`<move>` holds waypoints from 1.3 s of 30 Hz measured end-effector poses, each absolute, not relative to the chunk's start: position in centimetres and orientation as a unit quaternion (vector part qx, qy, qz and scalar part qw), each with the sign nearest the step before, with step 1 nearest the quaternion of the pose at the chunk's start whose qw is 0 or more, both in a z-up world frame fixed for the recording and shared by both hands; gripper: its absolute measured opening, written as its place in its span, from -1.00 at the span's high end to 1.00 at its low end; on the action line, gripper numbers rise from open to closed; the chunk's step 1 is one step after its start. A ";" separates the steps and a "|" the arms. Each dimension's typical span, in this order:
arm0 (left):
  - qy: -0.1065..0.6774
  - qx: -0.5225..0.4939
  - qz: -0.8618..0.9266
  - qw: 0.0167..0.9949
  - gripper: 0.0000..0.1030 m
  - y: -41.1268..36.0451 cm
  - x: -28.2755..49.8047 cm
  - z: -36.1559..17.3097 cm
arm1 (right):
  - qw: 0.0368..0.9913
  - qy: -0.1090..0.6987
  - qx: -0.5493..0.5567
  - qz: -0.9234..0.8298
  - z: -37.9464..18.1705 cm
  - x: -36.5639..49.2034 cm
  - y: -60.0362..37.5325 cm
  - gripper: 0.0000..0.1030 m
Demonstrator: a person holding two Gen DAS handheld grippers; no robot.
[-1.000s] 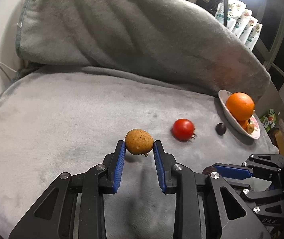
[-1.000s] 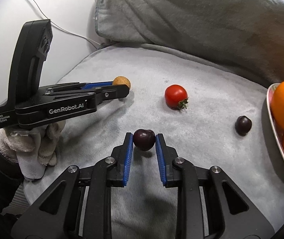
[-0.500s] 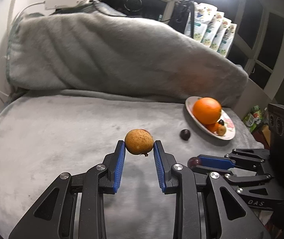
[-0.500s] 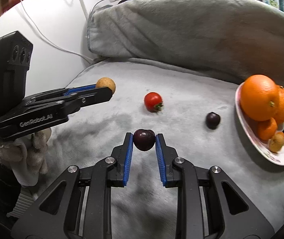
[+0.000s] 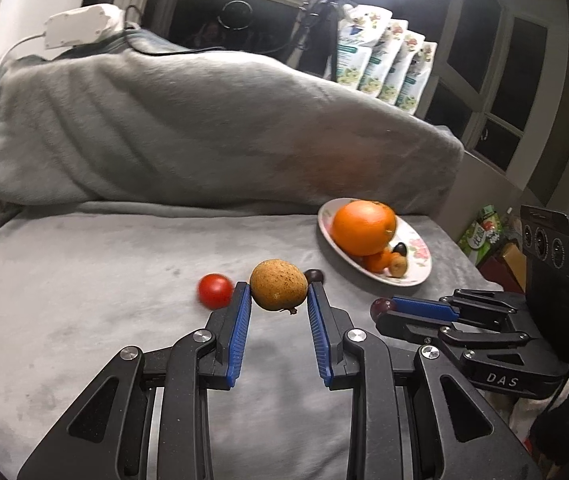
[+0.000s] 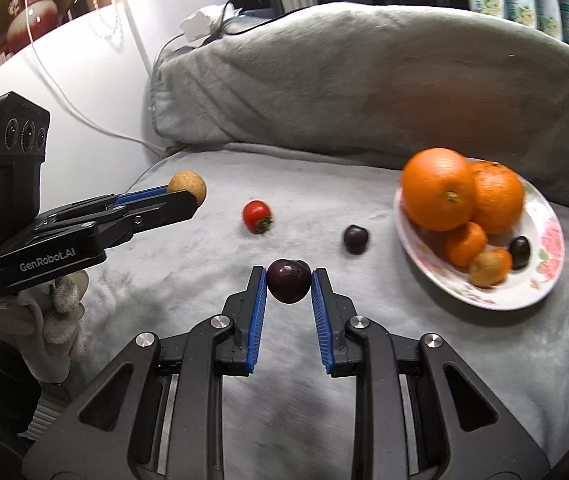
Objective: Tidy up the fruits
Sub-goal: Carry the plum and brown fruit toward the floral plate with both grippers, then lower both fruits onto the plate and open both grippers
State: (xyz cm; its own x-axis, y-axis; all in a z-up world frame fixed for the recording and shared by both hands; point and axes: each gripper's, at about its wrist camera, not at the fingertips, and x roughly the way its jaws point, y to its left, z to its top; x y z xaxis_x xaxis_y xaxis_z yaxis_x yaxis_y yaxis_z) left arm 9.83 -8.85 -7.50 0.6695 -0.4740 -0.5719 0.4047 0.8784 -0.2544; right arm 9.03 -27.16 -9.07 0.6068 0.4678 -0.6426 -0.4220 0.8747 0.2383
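Fruits are clamped between both sets of jaws, a brown fruit (image 5: pixel 278 285) in the left gripper (image 5: pixel 278 308) and a dark cherry (image 6: pixel 288 281) in the right gripper (image 6: pixel 288 300), each gripped only at the pad tips, so either could slip out before reaching the plate (image 6: pixel 524 300) ahead.

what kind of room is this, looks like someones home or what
Most likely a home living room or bedroom at night: a soft grey fleece blanket draped over cushioned furniture, a floral white china plate of fruit on it, and dark-paned windows behind.
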 end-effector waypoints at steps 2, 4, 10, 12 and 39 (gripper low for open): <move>0.326 -0.051 -0.247 0.911 0.47 -9.6 9.8 -7.3 | 0.899 0.365 0.035 0.241 -9.0 8.9 -28.2 0.53; 0.326 -0.046 -0.255 0.909 0.47 -10.7 9.8 -7.1 | 0.902 0.362 0.041 0.231 -9.0 8.8 -29.3 0.53; 0.326 -0.039 -0.280 0.902 0.47 -13.6 10.1 -6.8 | 0.910 0.356 0.054 0.205 -8.8 8.9 -32.6 0.53; 0.326 -0.036 -0.289 0.899 0.47 -14.6 10.2 -6.8 | 0.913 0.354 0.058 0.195 -8.8 8.9 -33.7 0.53; 0.344 0.004 -0.347 0.872 0.47 -25.1 11.7 -7.7 | 0.926 0.349 0.078 0.123 -9.4 14.1 -43.3 0.53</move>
